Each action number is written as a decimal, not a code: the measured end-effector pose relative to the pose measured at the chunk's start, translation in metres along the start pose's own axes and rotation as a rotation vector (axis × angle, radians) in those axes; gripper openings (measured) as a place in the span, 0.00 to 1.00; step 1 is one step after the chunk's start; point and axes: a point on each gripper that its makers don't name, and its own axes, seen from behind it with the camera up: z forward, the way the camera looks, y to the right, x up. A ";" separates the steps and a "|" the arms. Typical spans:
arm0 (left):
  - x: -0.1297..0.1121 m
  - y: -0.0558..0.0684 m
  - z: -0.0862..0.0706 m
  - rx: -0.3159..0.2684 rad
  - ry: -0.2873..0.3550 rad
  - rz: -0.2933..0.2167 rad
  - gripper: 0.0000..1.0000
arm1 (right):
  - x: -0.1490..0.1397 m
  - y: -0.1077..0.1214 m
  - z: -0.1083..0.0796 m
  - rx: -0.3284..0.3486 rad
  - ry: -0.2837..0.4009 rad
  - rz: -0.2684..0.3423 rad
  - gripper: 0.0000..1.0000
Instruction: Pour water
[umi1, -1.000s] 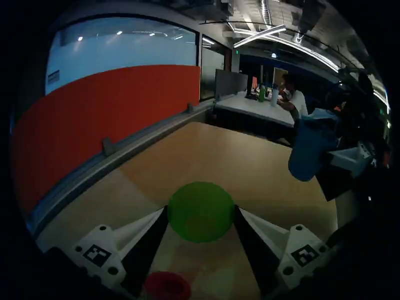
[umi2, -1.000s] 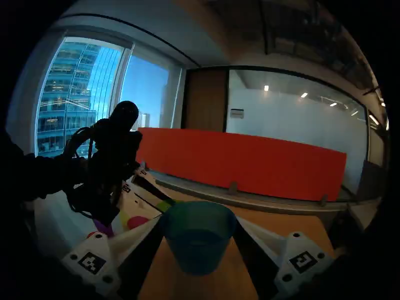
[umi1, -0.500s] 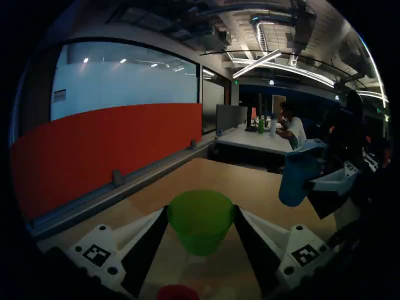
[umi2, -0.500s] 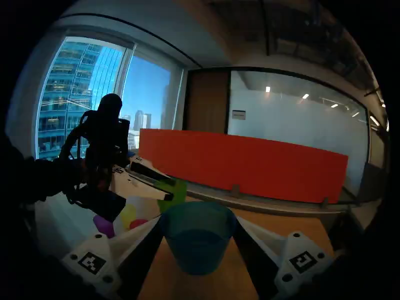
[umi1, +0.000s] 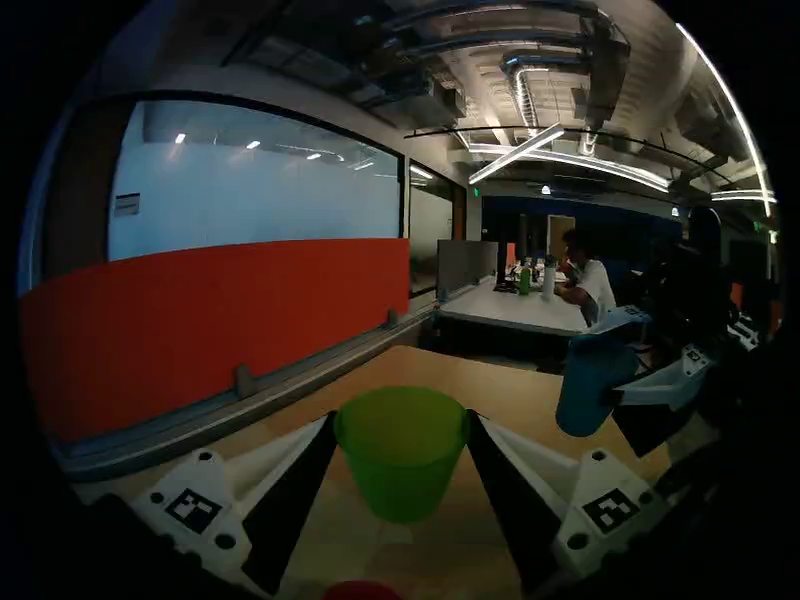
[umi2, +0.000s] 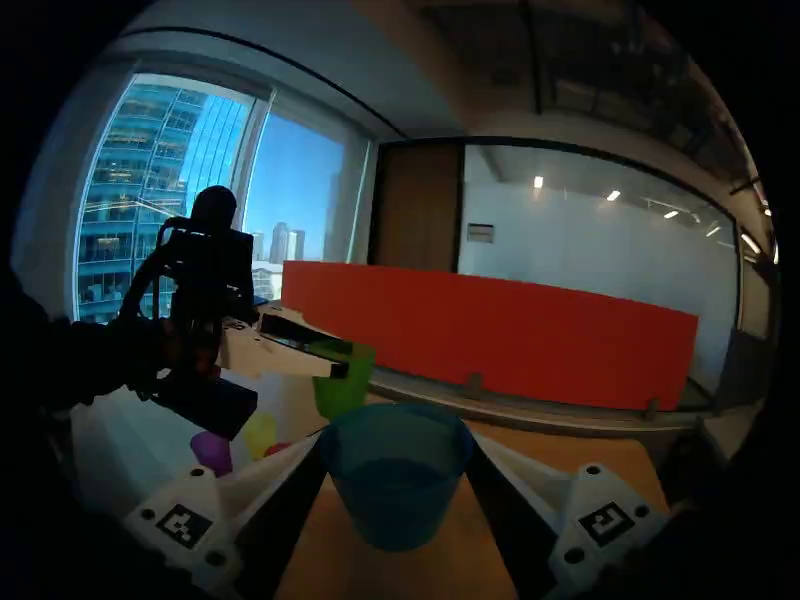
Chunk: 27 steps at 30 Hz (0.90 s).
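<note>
Left gripper (umi1: 400, 425): held level above the wooden table (umi1: 490, 380), both fingers clamped on the upright green cup (umi1: 402, 475), lower centre of left gripper view.
Right gripper (umi2: 395, 445): level, fingers pinching the upright blue cup (umi2: 395, 505), lower centre of right gripper view.

Red partition (umi1: 220, 320) runs along the far edge of the wooden table (umi1: 480, 375). Frosted glass wall (umi1: 260, 190) above the partition. Tall windows (umi2: 150, 200) left of it, daylight and towers outside. Linear ceiling lights (umi1: 520, 152) right of it, with exposed ducts.
</note>
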 end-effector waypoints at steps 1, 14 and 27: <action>0.001 0.000 0.000 0.000 0.003 0.001 0.90 | 0.000 0.000 0.000 0.000 0.000 0.000 0.92; 0.007 -0.005 -0.028 0.032 0.047 0.011 0.90 | 0.004 -0.008 0.004 0.019 0.004 -0.003 0.92; -0.002 -0.016 -0.086 0.093 0.058 -0.003 0.90 | 0.014 -0.033 0.021 0.091 0.009 -0.009 0.92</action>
